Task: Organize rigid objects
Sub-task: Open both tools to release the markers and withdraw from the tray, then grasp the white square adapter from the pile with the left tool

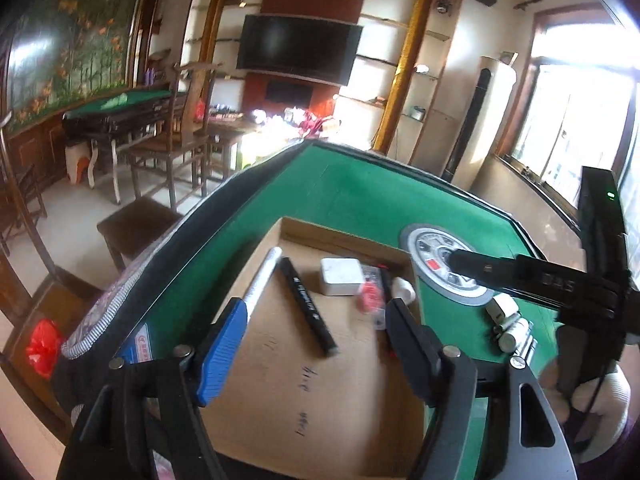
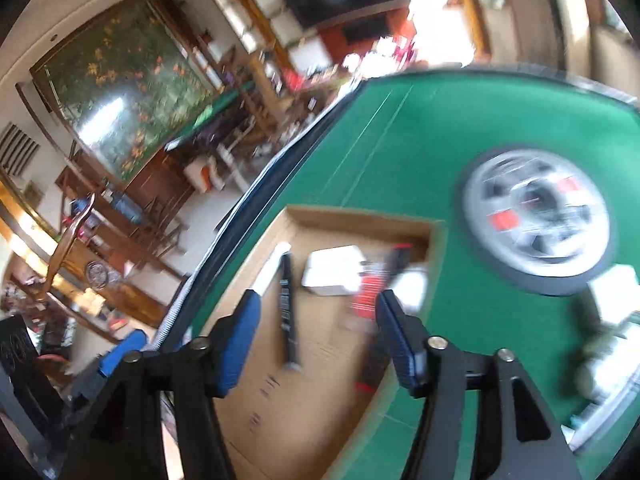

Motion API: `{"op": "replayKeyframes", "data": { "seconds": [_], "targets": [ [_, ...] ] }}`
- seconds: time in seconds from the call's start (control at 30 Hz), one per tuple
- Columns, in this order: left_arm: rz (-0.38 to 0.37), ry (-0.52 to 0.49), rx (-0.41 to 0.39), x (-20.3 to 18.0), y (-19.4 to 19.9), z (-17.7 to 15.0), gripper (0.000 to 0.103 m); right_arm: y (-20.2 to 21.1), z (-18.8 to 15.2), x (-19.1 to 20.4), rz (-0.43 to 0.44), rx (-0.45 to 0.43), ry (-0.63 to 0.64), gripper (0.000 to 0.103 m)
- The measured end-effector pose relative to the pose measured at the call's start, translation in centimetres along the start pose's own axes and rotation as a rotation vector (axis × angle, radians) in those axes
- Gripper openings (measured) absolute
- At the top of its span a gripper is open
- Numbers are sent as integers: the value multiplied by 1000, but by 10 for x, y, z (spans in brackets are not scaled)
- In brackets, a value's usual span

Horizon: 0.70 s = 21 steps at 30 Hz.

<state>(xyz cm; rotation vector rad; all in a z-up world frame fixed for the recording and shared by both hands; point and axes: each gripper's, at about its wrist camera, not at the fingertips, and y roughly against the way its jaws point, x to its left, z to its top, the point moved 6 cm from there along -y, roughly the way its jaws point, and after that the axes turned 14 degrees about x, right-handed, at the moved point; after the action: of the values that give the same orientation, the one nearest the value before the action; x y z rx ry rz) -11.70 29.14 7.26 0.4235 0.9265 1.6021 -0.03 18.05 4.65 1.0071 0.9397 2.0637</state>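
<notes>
Both tools hung wide and empty above a cardboard tray on the green surface.

The left tool and right tool stood open with nothing between their fingers. In the cardboard tray lay a white pen, a black marker, a white box and a blurred red packet. A cluster of small white and silver cylinders waited outside, beside the round centre dial. The likely risk: those round pieces might roll off the felt if nudged by a finger during approach. Beyond stood a television, wooden chairs and a second green table.
</notes>
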Motion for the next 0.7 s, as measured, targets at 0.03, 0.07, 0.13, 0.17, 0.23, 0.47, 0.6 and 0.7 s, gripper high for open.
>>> {"op": "replayKeyframes", "data": {
  "seconds": [0.03,0.07,0.13,0.17,0.23,0.47,0.6,0.7],
  "targets": [
    [12,-22,-21,-10,8,-5,80,19,-11,-8,-31,-42,-7,73],
    [25,-38,-37,-15,14,-9,82,32,-21,-16,-51,-73,-16,75],
    [59,-72,-74,-30,28,-16,87,63,-41,-34,-93,-135,-44,76],
    [80,-91,-94,-38,36,-21,89,75,-50,-44,-111,-161,-58,77],
    [105,-117,-113,-51,45,-24,91,95,-68,-64,-146,-207,-88,77],
    [178,-196,-103,-87,51,-30,94,134,-103,-122,-162,-272,-191,78],
    [206,-232,-74,-106,44,-35,94,147,-118,-152,-151,-288,-237,78],
    [221,-257,-51,-117,34,-37,94,149,-123,-164,-148,-293,-266,78]
  ]
}}
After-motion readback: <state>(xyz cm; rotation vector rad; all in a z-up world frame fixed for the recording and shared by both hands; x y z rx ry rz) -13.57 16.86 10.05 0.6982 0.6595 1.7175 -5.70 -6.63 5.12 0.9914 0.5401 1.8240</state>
